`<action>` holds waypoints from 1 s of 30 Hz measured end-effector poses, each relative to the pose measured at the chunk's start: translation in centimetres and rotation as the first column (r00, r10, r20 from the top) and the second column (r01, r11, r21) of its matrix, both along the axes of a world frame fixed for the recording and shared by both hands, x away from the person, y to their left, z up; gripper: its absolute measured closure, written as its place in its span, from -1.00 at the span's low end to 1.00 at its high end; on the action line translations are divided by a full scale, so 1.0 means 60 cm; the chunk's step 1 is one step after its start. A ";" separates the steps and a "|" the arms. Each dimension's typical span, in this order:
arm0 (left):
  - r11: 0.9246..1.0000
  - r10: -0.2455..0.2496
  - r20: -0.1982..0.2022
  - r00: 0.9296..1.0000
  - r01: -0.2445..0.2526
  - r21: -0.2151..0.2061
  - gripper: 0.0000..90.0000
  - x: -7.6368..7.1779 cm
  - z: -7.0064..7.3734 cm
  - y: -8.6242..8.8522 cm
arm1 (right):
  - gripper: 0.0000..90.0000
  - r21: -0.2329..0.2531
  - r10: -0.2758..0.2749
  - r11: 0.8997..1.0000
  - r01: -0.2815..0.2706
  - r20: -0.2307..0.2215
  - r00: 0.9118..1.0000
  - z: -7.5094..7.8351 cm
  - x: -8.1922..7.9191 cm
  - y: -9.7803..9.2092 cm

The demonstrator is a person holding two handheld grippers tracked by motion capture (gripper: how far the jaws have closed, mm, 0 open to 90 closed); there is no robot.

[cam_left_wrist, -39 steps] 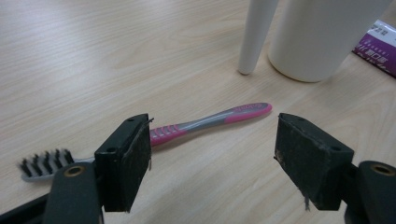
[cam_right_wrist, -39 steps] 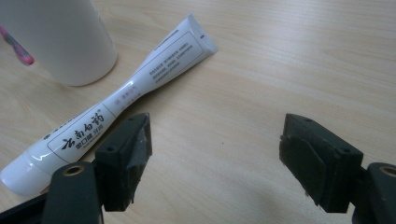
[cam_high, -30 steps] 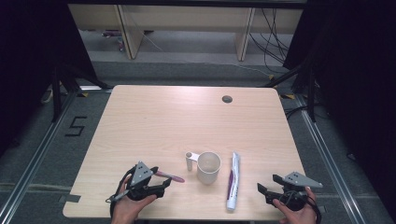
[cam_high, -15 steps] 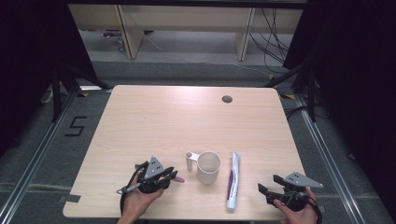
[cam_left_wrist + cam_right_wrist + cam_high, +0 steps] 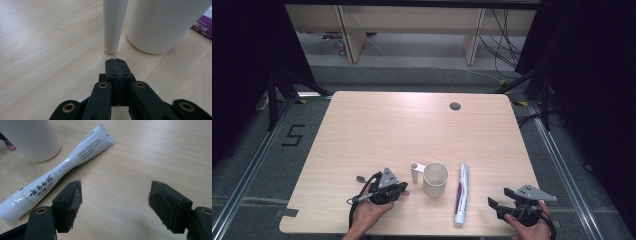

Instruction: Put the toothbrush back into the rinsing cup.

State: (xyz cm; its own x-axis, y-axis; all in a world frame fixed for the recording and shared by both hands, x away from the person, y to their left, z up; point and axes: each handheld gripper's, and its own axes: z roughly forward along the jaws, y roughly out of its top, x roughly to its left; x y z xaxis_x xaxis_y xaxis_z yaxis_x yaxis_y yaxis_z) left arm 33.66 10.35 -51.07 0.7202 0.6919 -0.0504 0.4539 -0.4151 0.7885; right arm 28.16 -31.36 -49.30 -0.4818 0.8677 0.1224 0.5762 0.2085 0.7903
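One white cup (image 5: 435,179), one toothpaste tube (image 5: 461,193), one wooden table (image 5: 412,130), two grippers

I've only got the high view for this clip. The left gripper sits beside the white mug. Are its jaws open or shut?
Observer: Shut. In the left gripper view, the left gripper has its jaws pressed together with nothing visible between them. Its tips aim at the foot of the tapered handle of the white mug, just short of touching it.
Operator: And the right one, near the toothpaste?
Observer: The right gripper is wide open over the bare pale wooden table. The white toothpaste tube with black print lies outside its jaws, not between them.
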 end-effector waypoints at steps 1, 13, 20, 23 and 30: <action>1.000 -0.002 -0.010 1.000 0.002 0.002 0.98 0.002 -0.001 0.001 | -0.39 -0.005 0.003 1.000 -0.003 0.007 1.000 0.000 0.000 0.000; 0.999 -0.034 -0.038 0.999 0.034 0.017 0.97 -0.014 -0.005 0.006 | -0.38 0.009 -0.015 1.000 0.015 -0.016 1.000 0.002 -0.002 0.002; 0.999 -0.038 -0.056 0.998 0.038 0.015 0.97 -0.032 -0.003 0.022 | -0.38 -0.004 -0.014 1.000 0.014 0.014 1.000 0.002 0.000 -0.005; 0.998 -0.058 -0.058 0.997 0.059 0.008 0.96 -0.045 0.001 0.031 | -0.38 -0.015 -0.010 1.000 0.011 0.010 1.000 0.002 0.000 -0.004; 0.997 -0.081 -0.082 0.993 0.082 0.009 0.95 -0.065 0.000 0.048 | -0.38 0.001 -0.010 1.000 0.010 0.004 1.000 0.001 0.002 -0.002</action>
State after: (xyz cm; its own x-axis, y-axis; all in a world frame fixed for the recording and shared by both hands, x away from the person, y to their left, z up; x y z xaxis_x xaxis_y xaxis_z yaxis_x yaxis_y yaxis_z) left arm 29.75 13.24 -51.06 0.7679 0.6322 -0.1030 0.4811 -0.4630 0.7445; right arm 28.29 -31.45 -49.24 -0.4736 0.8723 0.1219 0.5754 0.2016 0.7927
